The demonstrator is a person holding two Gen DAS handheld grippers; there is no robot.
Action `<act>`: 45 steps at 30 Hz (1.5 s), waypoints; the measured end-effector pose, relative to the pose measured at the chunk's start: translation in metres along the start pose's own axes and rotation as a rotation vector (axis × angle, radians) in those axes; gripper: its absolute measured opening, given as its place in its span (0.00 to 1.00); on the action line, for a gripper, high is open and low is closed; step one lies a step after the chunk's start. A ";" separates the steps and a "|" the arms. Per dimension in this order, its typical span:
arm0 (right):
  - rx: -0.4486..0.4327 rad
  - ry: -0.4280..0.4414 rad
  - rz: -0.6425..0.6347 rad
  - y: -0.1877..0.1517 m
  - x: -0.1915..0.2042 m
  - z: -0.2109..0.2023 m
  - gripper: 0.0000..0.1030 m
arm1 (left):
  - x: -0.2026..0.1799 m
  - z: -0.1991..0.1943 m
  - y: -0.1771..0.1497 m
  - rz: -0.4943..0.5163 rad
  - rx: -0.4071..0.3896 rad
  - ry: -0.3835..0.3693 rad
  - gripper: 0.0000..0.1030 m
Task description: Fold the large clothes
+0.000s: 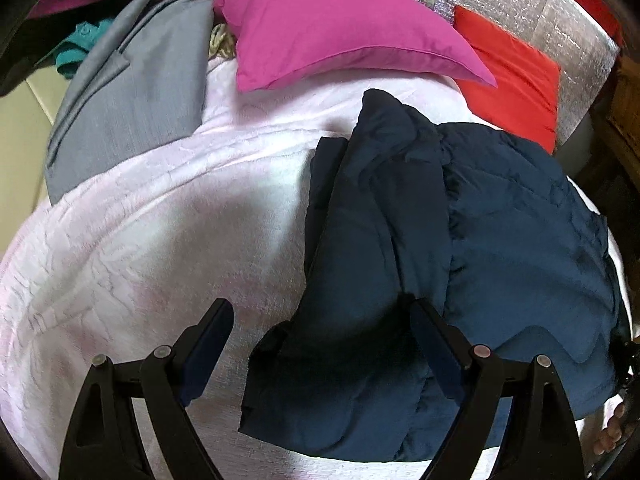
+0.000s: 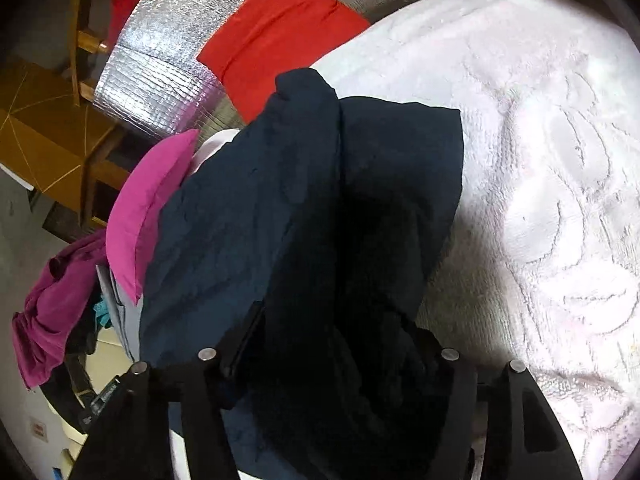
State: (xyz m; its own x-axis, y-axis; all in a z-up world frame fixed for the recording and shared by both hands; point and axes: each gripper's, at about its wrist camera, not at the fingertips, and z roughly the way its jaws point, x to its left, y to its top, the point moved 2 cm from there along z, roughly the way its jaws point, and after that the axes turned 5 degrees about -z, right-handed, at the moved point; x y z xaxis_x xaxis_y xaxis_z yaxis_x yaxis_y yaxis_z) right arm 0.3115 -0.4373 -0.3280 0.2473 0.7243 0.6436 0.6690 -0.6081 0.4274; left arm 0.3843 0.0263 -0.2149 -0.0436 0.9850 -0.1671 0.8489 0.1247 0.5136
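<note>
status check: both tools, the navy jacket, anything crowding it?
Left tool open, hanging over the navy jacket. Right tool has jacket fabric bunched between its fingers; grip unconfirmed. Jacket partly folded on the pale blanket. Pink pillow alongside, off the jacket.

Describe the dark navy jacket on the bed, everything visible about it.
The navy jacket is a large, dark blue, quilted, puffy-looking garment, lying crumpled and partly folded over itself on the pale pink textured blanket. A darker flap or sleeve lies lengthwise over its quilted body. In the left wrist view the left tool hangs open above its near edge, not gripping. In the right wrist view a bunched fold sits between the fingers of the right tool; whether they press it is too dark to tell.
</note>
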 end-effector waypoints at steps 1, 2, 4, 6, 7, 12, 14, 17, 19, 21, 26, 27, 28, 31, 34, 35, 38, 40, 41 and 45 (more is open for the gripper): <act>-0.001 -0.003 -0.008 0.000 0.001 0.000 0.65 | -0.001 0.000 0.000 0.006 -0.004 0.006 0.87; -0.002 -0.004 -0.013 0.000 0.002 0.001 0.65 | -0.002 0.000 0.000 0.012 -0.008 0.012 0.87; -0.006 0.002 -0.010 0.000 0.002 0.001 0.65 | -0.004 -0.002 -0.001 0.027 -0.017 0.022 0.87; -0.009 0.007 -0.011 0.000 0.003 0.002 0.65 | -0.005 -0.001 0.000 0.037 -0.025 0.031 0.87; -0.009 0.006 -0.015 0.000 0.004 0.003 0.65 | -0.005 -0.001 0.000 0.041 -0.027 0.035 0.87; -0.001 0.005 -0.016 0.001 0.003 0.001 0.65 | -0.005 -0.003 0.001 0.049 -0.035 0.042 0.87; -0.001 0.003 -0.019 0.002 0.004 0.001 0.65 | -0.007 -0.003 0.002 0.052 -0.038 0.037 0.87; 0.000 0.003 -0.021 0.001 0.004 0.001 0.65 | -0.009 -0.007 0.005 0.043 -0.027 -0.034 0.87; -0.001 0.002 -0.023 0.001 0.004 0.001 0.65 | -0.009 -0.007 0.007 0.033 -0.007 -0.105 0.87; -0.001 0.003 -0.028 0.001 0.004 0.001 0.65 | -0.009 0.002 0.007 0.016 0.055 -0.170 0.87; -0.003 0.002 -0.046 0.000 0.005 0.001 0.65 | 0.001 0.021 0.007 -0.071 0.128 -0.215 0.90; -0.004 0.001 -0.048 0.000 0.005 0.002 0.65 | 0.003 0.022 0.008 -0.086 0.133 -0.232 0.91; -0.003 -0.001 -0.049 0.000 0.005 0.002 0.65 | 0.003 0.024 0.008 -0.092 0.137 -0.245 0.92; 0.000 -0.007 -0.044 0.000 0.006 0.001 0.65 | 0.002 0.026 0.007 -0.091 0.131 -0.265 0.93; 0.001 -0.015 -0.044 0.001 0.006 0.001 0.65 | 0.000 0.026 0.007 -0.095 0.131 -0.300 0.92; 0.002 -0.018 -0.041 0.001 0.007 0.001 0.65 | -0.001 0.026 0.007 -0.099 0.132 -0.316 0.92; 0.006 -0.031 -0.030 0.001 0.007 0.002 0.65 | -0.002 0.025 0.005 -0.131 0.131 -0.353 0.90; 0.004 -0.045 -0.028 0.001 0.008 0.002 0.65 | -0.004 0.023 0.004 -0.128 0.120 -0.327 0.76; 0.003 -0.055 -0.031 0.001 0.009 0.002 0.65 | -0.004 0.021 0.005 -0.122 0.114 -0.311 0.73; -0.003 -0.073 -0.031 0.001 0.009 0.002 0.65 | 0.000 0.021 0.004 -0.126 0.107 -0.292 0.64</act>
State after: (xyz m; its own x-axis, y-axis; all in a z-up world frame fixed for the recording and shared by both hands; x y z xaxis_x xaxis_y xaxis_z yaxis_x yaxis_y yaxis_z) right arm 0.3157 -0.4304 -0.3227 0.2768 0.7645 0.5822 0.6752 -0.5858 0.4482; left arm 0.3985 0.0240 -0.2300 -0.0126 0.8849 -0.4657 0.8977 0.2151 0.3845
